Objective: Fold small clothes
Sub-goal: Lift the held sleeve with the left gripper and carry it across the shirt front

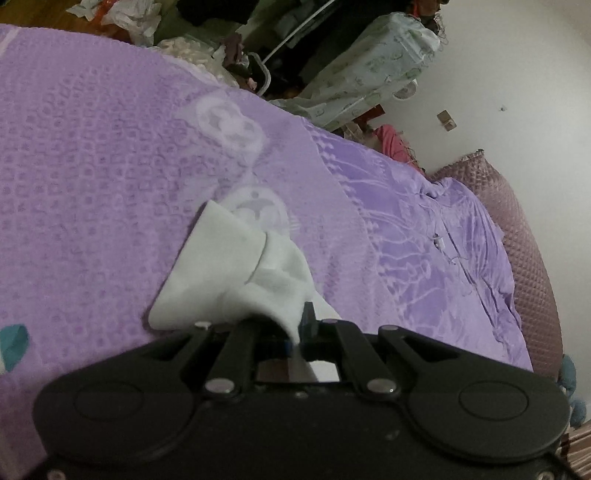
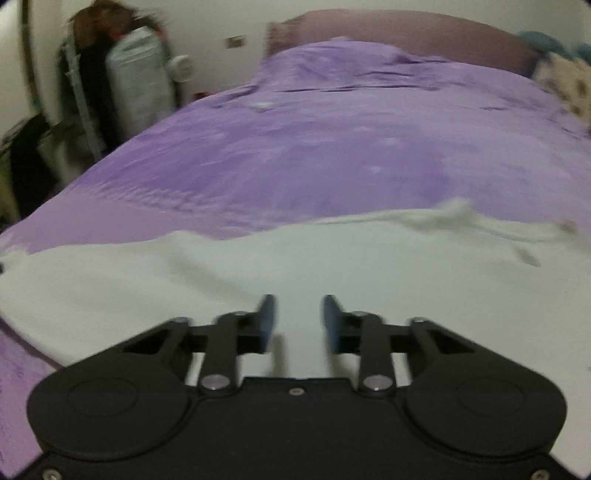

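Gripping a bunched edge of the white garment [image 1: 236, 273], left claw [image 1: 295, 328] is clamped shut, cloth trailing over the purple bedspread [image 1: 110, 166]. Right claw [image 2: 299, 321]: jaws parted, holding nothing, just above the garment spread flat on the bed.

purple bedspread [image 1: 110, 155] covers the bed, pale round motifs woven in | mauve quilted headboard [image 2: 406, 29] at far end | cluttered clothes rack [image 2: 122, 74] beside bed | patterned pillow [image 2: 569, 85] at headboard corner | white wall [image 1: 517, 55]
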Demonstrator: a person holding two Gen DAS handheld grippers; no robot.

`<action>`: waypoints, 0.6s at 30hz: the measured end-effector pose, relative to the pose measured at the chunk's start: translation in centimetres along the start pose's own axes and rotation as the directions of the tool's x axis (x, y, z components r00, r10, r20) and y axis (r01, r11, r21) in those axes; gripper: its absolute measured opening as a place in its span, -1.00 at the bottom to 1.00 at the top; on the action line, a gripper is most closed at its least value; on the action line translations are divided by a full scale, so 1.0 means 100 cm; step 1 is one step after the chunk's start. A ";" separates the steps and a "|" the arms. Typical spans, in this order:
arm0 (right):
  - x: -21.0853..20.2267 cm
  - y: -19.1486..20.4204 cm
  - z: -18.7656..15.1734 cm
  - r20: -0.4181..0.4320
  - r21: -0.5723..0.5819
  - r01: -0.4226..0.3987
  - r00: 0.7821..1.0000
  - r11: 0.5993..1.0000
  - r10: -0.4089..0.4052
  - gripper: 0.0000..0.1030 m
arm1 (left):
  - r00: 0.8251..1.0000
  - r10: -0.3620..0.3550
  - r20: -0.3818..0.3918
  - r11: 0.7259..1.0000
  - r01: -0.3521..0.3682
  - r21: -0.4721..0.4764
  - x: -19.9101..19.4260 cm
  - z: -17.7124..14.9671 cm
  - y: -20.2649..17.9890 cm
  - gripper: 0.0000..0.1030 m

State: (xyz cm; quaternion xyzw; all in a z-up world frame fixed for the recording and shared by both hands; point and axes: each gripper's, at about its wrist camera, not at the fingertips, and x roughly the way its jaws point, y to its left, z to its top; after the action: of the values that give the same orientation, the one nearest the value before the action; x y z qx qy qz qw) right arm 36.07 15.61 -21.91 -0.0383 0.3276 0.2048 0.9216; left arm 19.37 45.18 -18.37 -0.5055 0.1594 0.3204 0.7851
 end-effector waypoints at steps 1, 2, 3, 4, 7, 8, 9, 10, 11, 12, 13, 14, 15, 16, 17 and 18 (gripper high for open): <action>0.012 0.017 0.001 -0.012 -0.036 0.005 1.000 0.999 -0.006 -0.99 | 1.000 0.000 -0.004 1.000 0.000 0.016 0.001 0.001 -0.001 -0.96; 0.025 0.030 0.000 -0.034 -0.072 0.029 0.999 0.997 -0.031 -0.99 | 1.000 0.004 -0.007 1.000 -0.004 0.027 -0.002 0.002 -0.001 -0.96; 0.036 0.038 -0.002 -0.054 -0.094 0.062 0.996 0.994 -0.067 -1.00 | 1.000 0.000 -0.006 1.000 0.000 0.023 -0.003 0.004 0.000 -0.95; 0.044 0.041 -0.005 -0.070 -0.103 0.091 0.993 0.990 -0.099 -1.00 | 1.000 -0.015 -0.008 1.000 0.015 0.015 -0.003 0.006 0.000 -0.95; 0.046 0.030 -0.010 -0.058 -0.120 0.136 0.988 0.983 -0.143 -1.00 | 1.000 -0.025 -0.010 1.000 0.025 -0.003 -0.002 0.009 0.003 -0.95; 0.043 0.022 -0.009 -0.061 -0.115 0.122 0.990 0.986 -0.130 -1.00 | 1.000 -0.023 -0.008 1.000 0.023 -0.003 -0.002 0.009 0.004 -0.95; 0.040 0.013 -0.008 -0.070 -0.102 0.095 0.992 0.990 -0.102 -1.00 | 1.000 -0.019 -0.007 1.000 0.019 0.002 -0.003 0.010 0.005 -0.95; 0.035 0.004 -0.008 -0.075 -0.090 0.096 0.992 0.991 -0.103 -1.00 | 1.000 -0.017 -0.008 1.000 0.017 0.007 -0.003 0.010 0.005 -0.95; 0.030 -0.003 -0.009 -0.065 -0.100 0.184 0.979 0.978 -0.191 -1.00 | 1.000 -0.020 -0.005 1.000 0.020 0.010 -0.006 0.011 0.005 -0.95; 0.024 -0.016 -0.009 -0.046 -0.105 0.227 0.971 0.968 -0.233 -1.00 | 1.000 -0.024 0.000 1.000 0.024 0.018 -0.006 0.012 0.004 -0.95; 0.018 -0.028 -0.010 -0.045 -0.087 0.226 0.972 0.970 -0.230 -1.00 | 1.000 -0.024 0.005 0.999 0.024 0.032 -0.007 0.013 0.002 -0.94; 0.011 -0.046 -0.011 -0.060 -0.048 0.233 0.970 0.971 -0.235 -1.00 | 1.000 -0.023 0.008 0.999 0.023 0.036 -0.008 0.014 0.000 -0.94; 0.007 -0.065 -0.013 -0.080 -0.015 0.245 0.966 0.969 -0.245 -1.00 | 1.000 -0.029 0.007 0.999 0.028 0.036 -0.010 0.014 -0.001 -0.94; 0.003 -0.079 -0.017 -0.096 0.005 0.242 0.966 0.970 -0.240 -1.00 | 0.999 -0.034 0.010 0.999 0.033 0.041 -0.012 0.013 -0.003 -0.95; 0.001 -0.091 -0.020 -0.112 0.021 0.255 0.961 0.967 -0.251 -1.00 | 0.999 -0.032 0.012 0.998 0.031 0.059 -0.015 0.011 -0.006 -0.95; -0.004 -0.101 -0.022 -0.112 0.041 0.269 0.958 0.962 -0.263 -1.00 | 1.000 -0.023 0.019 0.996 0.022 0.089 -0.018 0.010 -0.012 -0.95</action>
State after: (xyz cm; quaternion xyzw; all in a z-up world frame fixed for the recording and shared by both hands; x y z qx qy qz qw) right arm 38.57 5.80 -24.04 -0.0670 0.3734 0.0673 0.9228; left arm 18.76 45.09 -16.05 -0.4686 0.1601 0.3091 0.8119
